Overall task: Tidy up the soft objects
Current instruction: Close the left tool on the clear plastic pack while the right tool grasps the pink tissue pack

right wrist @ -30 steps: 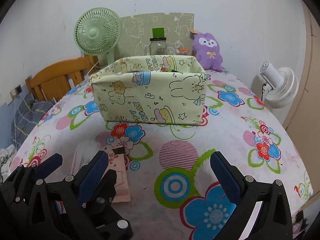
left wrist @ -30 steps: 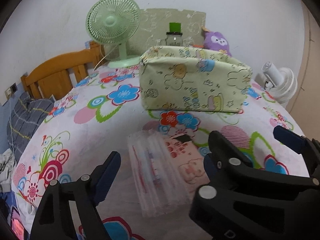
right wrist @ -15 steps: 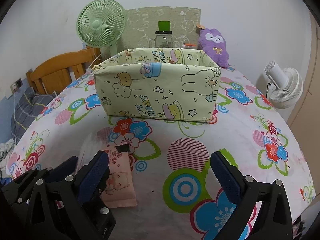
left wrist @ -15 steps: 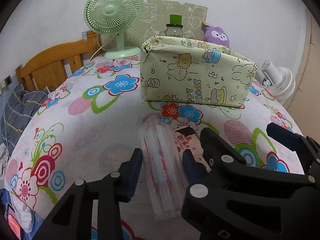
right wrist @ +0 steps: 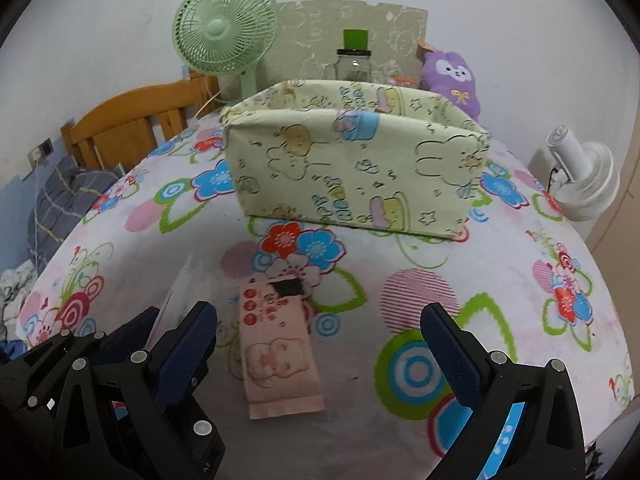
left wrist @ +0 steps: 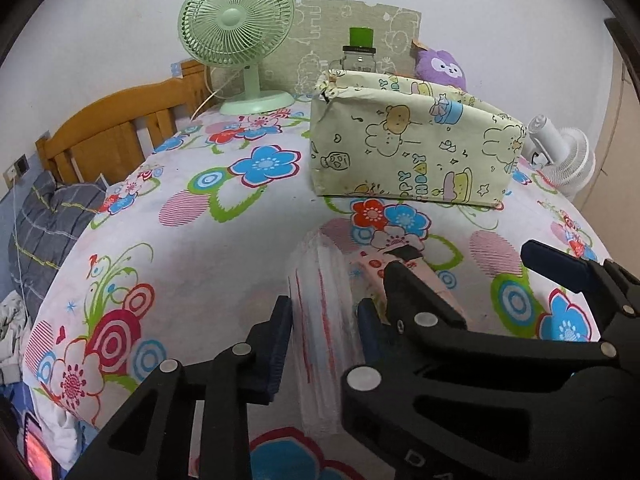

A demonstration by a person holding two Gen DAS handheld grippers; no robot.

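My left gripper [left wrist: 324, 320] is shut on a clear plastic pack with red print [left wrist: 324, 292], its blue pads pressing both sides near the table's front. A pink tissue pack with a bear [right wrist: 280, 344] lies flat just right of it. My right gripper [right wrist: 320, 340] is open and empty, its fingers standing either side of the pink pack above the tablecloth. The left gripper shows at lower left in the right wrist view [right wrist: 132, 344]. A pale yellow cartoon-print fabric box [right wrist: 356, 168] stands open-topped in the middle of the table; it also shows in the left wrist view [left wrist: 412, 152].
A green desk fan [left wrist: 236, 40], a glass jar with green lid [right wrist: 354, 60] and a purple plush [right wrist: 452, 76] stand at the back. A white fan [right wrist: 584, 176] is off the right edge. A wooden headboard [left wrist: 116, 136] is at left. The floral tablecloth [left wrist: 180, 240] drops off at the front.
My left gripper has closed from wide open onto the clear plastic pack. Both grippers have moved slightly forward; the right one stays open.
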